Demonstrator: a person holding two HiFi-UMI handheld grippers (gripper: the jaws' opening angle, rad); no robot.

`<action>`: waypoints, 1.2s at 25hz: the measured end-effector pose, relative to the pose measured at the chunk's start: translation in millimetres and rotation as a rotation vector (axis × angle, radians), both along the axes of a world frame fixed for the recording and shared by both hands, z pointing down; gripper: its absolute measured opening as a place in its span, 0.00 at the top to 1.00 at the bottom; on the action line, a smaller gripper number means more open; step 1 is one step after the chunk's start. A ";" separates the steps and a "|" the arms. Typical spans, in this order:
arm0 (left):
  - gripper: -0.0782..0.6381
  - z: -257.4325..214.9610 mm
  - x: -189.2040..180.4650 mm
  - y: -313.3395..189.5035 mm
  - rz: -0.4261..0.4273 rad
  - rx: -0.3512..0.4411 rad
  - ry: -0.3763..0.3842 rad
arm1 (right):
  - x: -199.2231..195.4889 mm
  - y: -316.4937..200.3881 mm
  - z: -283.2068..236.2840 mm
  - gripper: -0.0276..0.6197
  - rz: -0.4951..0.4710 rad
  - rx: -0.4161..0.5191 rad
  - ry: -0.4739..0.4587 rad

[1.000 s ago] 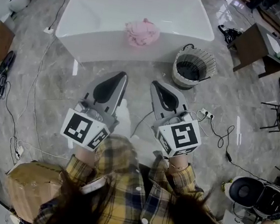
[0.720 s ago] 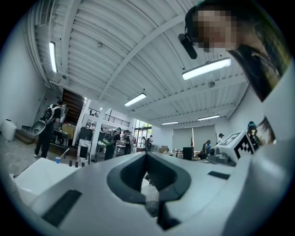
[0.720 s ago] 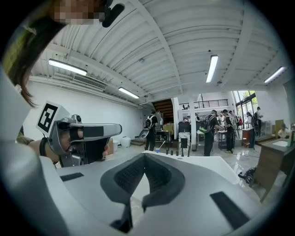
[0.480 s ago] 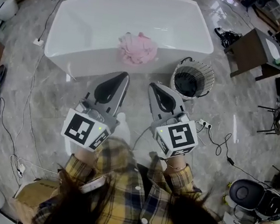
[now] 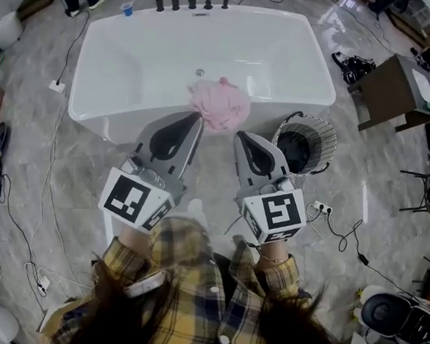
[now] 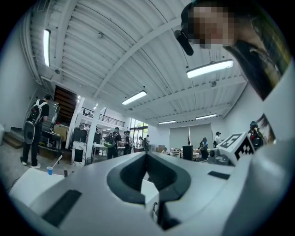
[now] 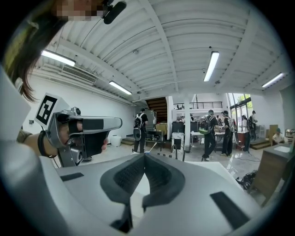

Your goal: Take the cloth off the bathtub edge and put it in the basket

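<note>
Head view, contents by size.

1. bathtub [image 5: 135,58] – white, freestanding and glossy. Its near edge faces the person, with taps at the far end.
2. basket [image 5: 326,134] – round and open-topped, with a dark inside. It stands on the floor just beside the tub's near right corner.
3. cloth [image 5: 221,105] – pink, bunched in a loose heap on the tub's near edge and apart from the basket. It is probably light, soft and limp, so it should sag and trail when lifted, and it is not fragile. The smooth rim may let it slide away from a pinch. The best hold looks like the raised fold at the top of the heap, taken deep enough to gather several layers.
4. left gripper [image 5: 196,120] – jaws pressed together with nothing between them. The tip is just short of the cloth.
5. right gripper [image 5: 240,137] – jaws likewise closed and empty, between cloth and basket. Either gripper must spread its jaws before gripping.
</note>
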State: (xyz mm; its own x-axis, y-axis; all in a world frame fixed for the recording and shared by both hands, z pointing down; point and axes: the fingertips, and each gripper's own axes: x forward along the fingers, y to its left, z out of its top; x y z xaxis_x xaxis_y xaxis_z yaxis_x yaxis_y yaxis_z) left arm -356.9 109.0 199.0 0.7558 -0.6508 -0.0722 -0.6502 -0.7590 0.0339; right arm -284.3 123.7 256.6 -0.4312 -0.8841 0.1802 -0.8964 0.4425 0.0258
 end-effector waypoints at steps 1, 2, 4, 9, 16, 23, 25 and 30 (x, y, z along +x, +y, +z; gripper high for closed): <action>0.87 1.2 -3.1 -7.3 -0.001 -0.002 -0.001 | -2.0 -6.2 0.3 0.93 0.004 0.001 0.002; 0.87 2.5 -5.7 -13.8 -0.001 -0.004 -0.001 | -2.8 -12.0 -0.1 0.93 0.011 0.009 0.001; 0.87 5.2 -8.7 -24.5 0.003 -0.012 -0.001 | -0.3 -20.9 0.6 0.93 0.031 0.019 -0.003; 0.87 16.5 -10.2 -36.8 0.021 -0.045 -0.014 | 14.2 -27.7 11.6 0.93 0.095 -0.020 -0.009; 0.87 30.3 -4.8 -61.2 0.013 -0.065 -0.031 | 32.1 -54.7 20.9 0.93 0.120 -0.039 -0.004; 0.87 35.6 10.4 -119.8 -0.038 -0.074 -0.027 | 49.9 -114.6 29.5 0.93 0.071 -0.057 -0.001; 0.87 34.3 21.5 -142.2 -0.046 -0.071 -0.026 | 55.7 -138.5 31.4 0.93 0.049 -0.065 0.001; 0.87 23.2 57.6 -204.5 -0.082 -0.061 -0.028 | 72.2 -203.2 25.3 0.93 -0.037 -0.076 0.006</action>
State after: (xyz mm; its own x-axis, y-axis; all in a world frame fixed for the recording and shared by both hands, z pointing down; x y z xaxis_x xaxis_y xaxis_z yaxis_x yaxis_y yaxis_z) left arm -299.3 -95.5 222.2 0.7009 -0.7132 -0.0108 -0.7115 -0.7001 0.0594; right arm -212.0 -79.5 281.9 -0.4621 -0.8513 0.2484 -0.8793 0.4762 -0.0036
